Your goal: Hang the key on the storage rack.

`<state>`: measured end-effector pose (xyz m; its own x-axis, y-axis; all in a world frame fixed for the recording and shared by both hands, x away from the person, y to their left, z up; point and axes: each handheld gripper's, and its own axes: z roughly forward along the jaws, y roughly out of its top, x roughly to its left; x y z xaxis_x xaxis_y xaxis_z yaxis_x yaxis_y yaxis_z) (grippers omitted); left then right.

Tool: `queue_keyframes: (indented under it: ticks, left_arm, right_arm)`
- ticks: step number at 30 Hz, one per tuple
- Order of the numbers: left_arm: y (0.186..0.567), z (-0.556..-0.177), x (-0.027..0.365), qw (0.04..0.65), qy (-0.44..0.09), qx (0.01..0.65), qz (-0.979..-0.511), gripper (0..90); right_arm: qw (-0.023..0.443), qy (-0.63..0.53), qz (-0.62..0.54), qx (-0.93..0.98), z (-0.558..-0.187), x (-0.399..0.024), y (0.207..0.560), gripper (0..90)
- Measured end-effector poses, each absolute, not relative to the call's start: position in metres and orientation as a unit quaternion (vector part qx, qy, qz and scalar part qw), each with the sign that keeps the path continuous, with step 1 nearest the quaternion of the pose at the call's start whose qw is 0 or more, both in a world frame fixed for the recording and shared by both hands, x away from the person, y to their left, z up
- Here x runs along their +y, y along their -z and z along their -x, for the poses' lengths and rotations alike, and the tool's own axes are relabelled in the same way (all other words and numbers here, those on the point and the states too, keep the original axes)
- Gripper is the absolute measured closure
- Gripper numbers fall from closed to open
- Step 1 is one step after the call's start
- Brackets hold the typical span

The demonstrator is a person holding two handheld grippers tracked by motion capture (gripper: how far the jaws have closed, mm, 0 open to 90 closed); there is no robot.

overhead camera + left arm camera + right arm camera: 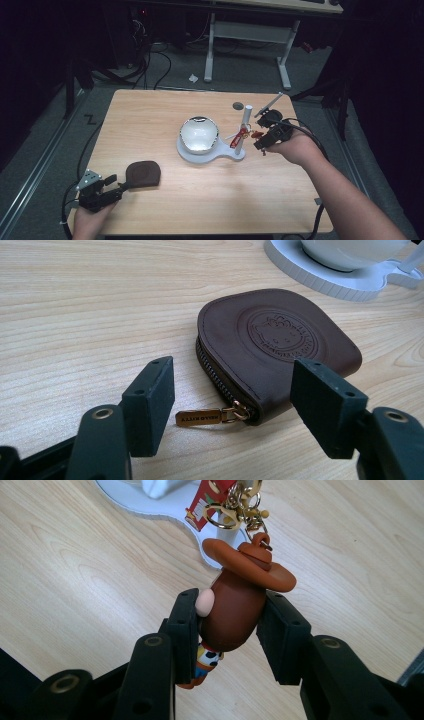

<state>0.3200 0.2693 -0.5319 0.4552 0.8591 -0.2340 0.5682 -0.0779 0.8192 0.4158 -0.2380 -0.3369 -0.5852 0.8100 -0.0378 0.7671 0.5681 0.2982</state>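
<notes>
Black fingers [185,630] of the right gripper [227,625] are partly closed and press on both sides of a brown-haired cowboy figure keychain [232,607], holding it by the head with the hat pointing away. That grip on the roundest, firmest part probably keeps the small figure from twisting while its gold ring [222,515] and red tag [207,502] hang toward the white stand [165,507]. In the high view the right gripper [264,140] sits at the right of the desk [150,110], just beside the stand's upright post [243,127], so the ring appears to be worked at one of the post's pegs; whether it is hooked on I cannot tell.

The left gripper [232,402] has its fingers [150,400] wide apart and holds nothing. Between them, and a little farther off, lies a brown zip coin pouch [275,345], flat on the desk with its gold zipper pull [200,417] pointing toward the gripper. From above, the left gripper [114,182] waits at the near left edge, just beside the pouch [143,174], likely parked ready for it.

A round mirror [199,132] tilts on the stand's base [200,154] at mid-desk, well apart from the pouch.
</notes>
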Motion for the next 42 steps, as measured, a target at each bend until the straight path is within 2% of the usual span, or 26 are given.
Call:
queue_keyframes:
  ticks: [16, 42]
  left_arm:
    - [0.532, -0.32, 0.27, 0.461, -0.158, 0.498, -0.717, 34.5]
    - [0.532, -0.32, 0.27, 0.463, -0.157, 0.5, -0.715, 34.5]
  right_arm:
    - [0.067, -0.141, -0.451, 0.879, -0.424, -0.238, 0.374, 61.7]
    - [0.081, -0.156, -0.463, 0.869, -0.411, -0.25, 0.368, 61.9]
